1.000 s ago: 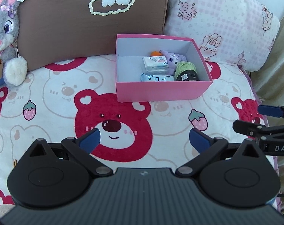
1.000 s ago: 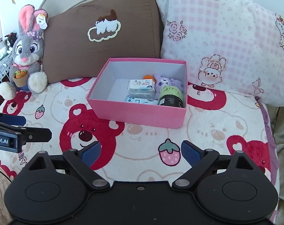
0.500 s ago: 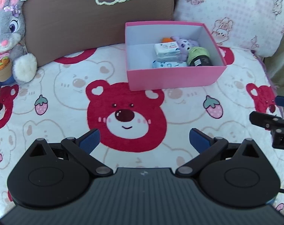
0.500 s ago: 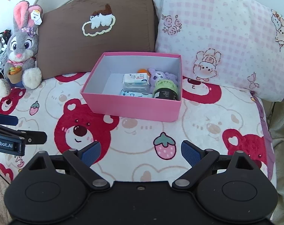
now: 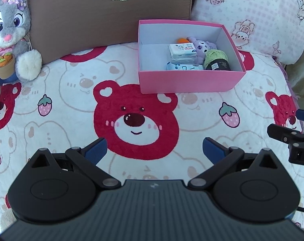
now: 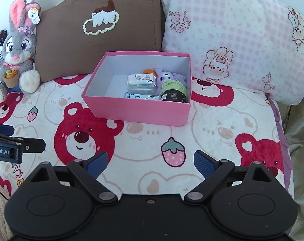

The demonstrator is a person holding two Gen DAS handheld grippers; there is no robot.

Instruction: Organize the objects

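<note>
My left gripper (image 5: 154, 147) and right gripper (image 6: 151, 161) both hang released and empty; the open pink cardboard box (image 6: 140, 111) sits farther away, nearer my right one

- The box (image 6: 144, 111) is pink outside and pale white-grey inside.
- In it lie a green ball of yarn (image 6: 173, 86) with a black label, a purple plush toy (image 6: 165, 76), a white tissue pack (image 6: 141, 80) with light blue print, a flat pack (image 6: 141, 96) in white and blue, and something orange (image 6: 149, 71).
- The blanket (image 6: 212, 140) is cream, with red bear faces, pale bear outlines and pink strawberries with green leaves.
- One pillow (image 6: 75, 46) is brown with a white and cream embroidered patch.
- The other pillow (image 6: 242, 36) is white with pink checks, roses and small rabbits.
- The plush rabbit (image 6: 17, 50) is grey with pink ears.
- Both grippers are black with blue pads (image 6: 97, 163).
</note>
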